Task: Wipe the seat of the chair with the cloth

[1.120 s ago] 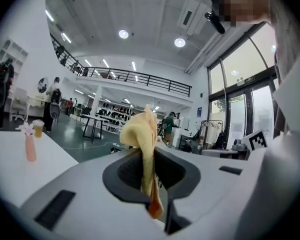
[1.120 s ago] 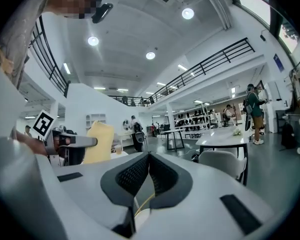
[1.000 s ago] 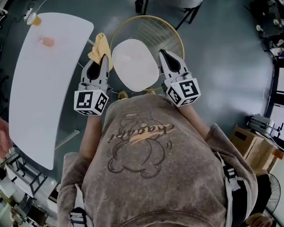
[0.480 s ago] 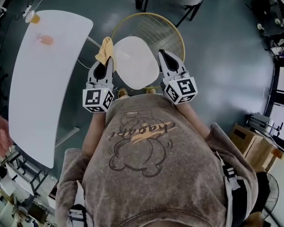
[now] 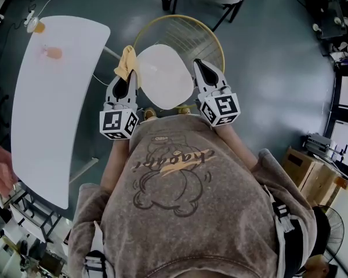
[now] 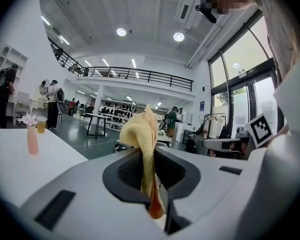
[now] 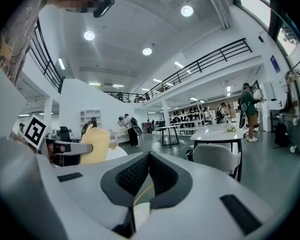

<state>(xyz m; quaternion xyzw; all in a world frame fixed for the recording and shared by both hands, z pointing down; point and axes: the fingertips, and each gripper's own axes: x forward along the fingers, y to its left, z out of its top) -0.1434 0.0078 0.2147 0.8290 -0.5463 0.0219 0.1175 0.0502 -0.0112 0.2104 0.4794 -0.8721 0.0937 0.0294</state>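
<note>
We hold the cloth (image 6: 139, 134) pinched in the left gripper (image 5: 129, 77). Its jaws are closed tight on a lower fold, and the yellow bulk stands up bunched above them. The right gripper (image 5: 199, 66) has its jaws drawn together on nothing, with only a sliver of gap behind the tips. From the head view the chair's white seat (image 5: 164, 76) lies between our two grippers. The cloth sits at the seat's left edge, over the gold wire frame (image 5: 182, 26), and we cannot tell whether it touches the seat yet. The white bench (image 5: 52, 114) stands off to our left, apart from the chair.

We judge that the wipe has not properly begun. The left gripper view looks out level across the room, so the jaws point forward and not down at the seat. To do this step well we should:

- tip the left gripper down until the free bunch of cloth, not the hard jaw tips, meets the seat;
- press lightly and sweep from the left edge across to the right in overlapping passes;
- keep the grip firm, since the loose bunch may drag or fold under;
- keep the right gripper out of the sweep's path.
</note>
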